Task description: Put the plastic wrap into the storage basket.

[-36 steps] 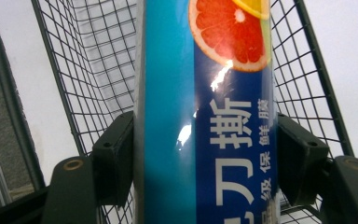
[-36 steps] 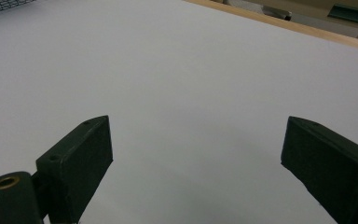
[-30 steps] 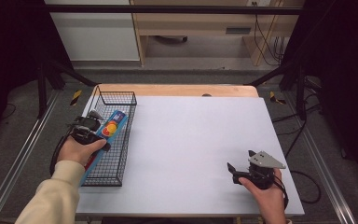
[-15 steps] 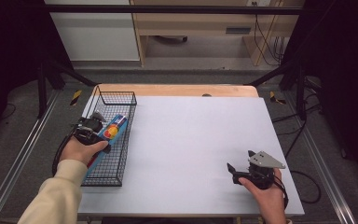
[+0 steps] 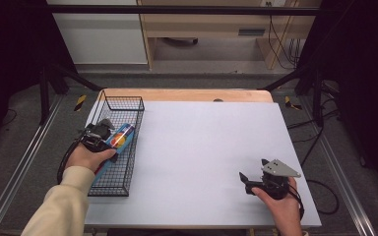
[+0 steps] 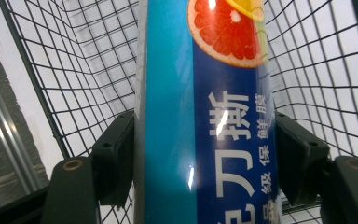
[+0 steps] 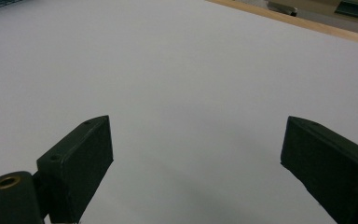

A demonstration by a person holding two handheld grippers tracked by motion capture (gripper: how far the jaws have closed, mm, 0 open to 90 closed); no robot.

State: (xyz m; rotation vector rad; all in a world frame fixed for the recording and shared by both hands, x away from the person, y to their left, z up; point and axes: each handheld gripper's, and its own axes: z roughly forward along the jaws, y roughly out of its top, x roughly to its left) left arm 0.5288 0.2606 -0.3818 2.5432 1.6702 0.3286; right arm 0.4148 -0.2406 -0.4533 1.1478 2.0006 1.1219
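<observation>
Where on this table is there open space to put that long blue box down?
The white table top lies bare between the wire basket and the right gripper, back to the wooden edge. It is tight at the left: the left gripper, shut on the blue box, sits in the narrow basket.

We see a glossy printed box, smooth enough to catch glints of light, inside a basket of thin black metal wire mesh. The table top looks matt, smooth and pale, edged at the far side in bare wood. The left gripper and right gripper have matt black plastic-looking jaws.
</observation>
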